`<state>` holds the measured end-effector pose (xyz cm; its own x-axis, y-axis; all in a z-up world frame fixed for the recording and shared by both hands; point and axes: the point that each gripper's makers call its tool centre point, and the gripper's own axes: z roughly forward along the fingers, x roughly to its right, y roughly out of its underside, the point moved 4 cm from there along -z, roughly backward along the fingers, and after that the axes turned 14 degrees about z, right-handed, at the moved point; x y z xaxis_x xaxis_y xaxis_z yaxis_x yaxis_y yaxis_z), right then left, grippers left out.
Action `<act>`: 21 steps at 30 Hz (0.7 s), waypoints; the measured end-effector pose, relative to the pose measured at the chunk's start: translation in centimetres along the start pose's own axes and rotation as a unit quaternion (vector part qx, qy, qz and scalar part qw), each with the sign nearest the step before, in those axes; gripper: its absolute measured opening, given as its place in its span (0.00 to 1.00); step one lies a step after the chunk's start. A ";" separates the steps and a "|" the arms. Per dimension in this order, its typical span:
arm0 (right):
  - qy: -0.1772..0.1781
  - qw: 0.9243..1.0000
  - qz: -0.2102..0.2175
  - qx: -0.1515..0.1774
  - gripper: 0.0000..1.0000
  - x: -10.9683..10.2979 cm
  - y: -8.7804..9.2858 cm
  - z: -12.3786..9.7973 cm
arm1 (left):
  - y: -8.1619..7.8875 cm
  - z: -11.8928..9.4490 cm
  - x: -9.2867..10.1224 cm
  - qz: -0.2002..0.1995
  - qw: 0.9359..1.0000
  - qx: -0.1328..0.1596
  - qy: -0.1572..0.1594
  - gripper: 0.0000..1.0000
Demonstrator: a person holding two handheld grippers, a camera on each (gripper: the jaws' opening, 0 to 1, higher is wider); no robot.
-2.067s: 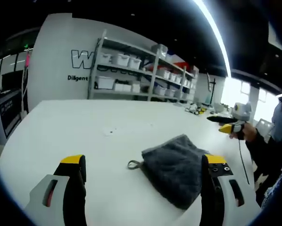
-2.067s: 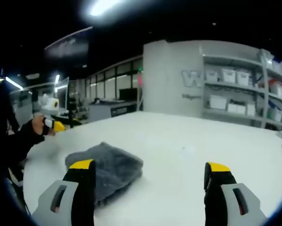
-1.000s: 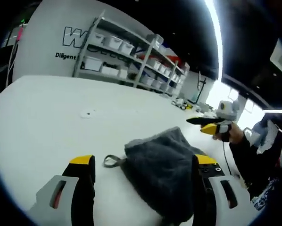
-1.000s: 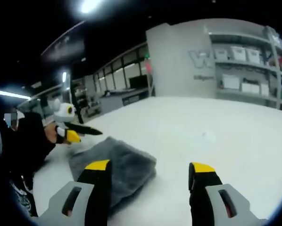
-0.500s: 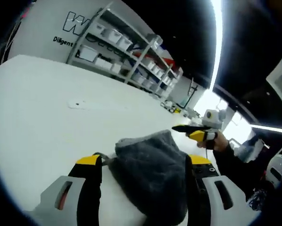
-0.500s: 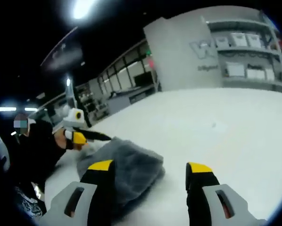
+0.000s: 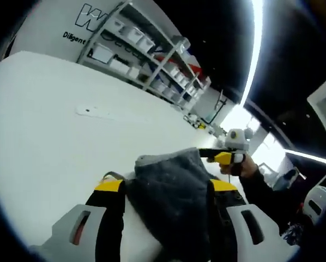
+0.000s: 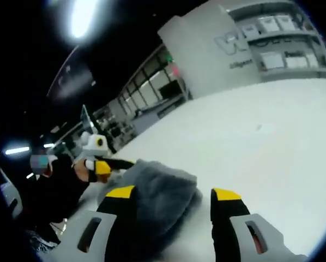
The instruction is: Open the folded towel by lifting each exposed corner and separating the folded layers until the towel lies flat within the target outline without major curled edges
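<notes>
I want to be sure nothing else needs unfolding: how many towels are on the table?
1. The grey folded towel lies on the white table, between the left gripper's open jaws, and at the right gripper's left jaw.

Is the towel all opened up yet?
Not yet. The grey towel is folded in a bundle on the white table. Both grippers, left gripper and right gripper, are open around it. Lifting corners and spreading it flat are left.
</notes>
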<state>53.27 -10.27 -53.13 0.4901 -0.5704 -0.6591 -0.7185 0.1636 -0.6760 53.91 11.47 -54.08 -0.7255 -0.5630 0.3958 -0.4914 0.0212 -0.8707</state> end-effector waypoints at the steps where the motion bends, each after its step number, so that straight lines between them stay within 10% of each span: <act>1: -0.002 1.000 0.007 0.000 0.52 0.4 -0.4 0.1 | 0.0 0.1 0.0 -0.003 1.000 0.000 0.002 0.54; 21: -0.029 0.999 0.041 -0.015 0.24 0.6 -0.9 1.5 | -0.4 1.2 -0.3 -0.002 1.000 -0.003 -0.001 0.19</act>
<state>54.95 -9.59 -53.44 0.4568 -0.5078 -0.7304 -0.7714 0.1828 -0.6095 54.88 10.66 -54.21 -0.7226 -0.5644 0.3991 -0.4971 0.0231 -0.8674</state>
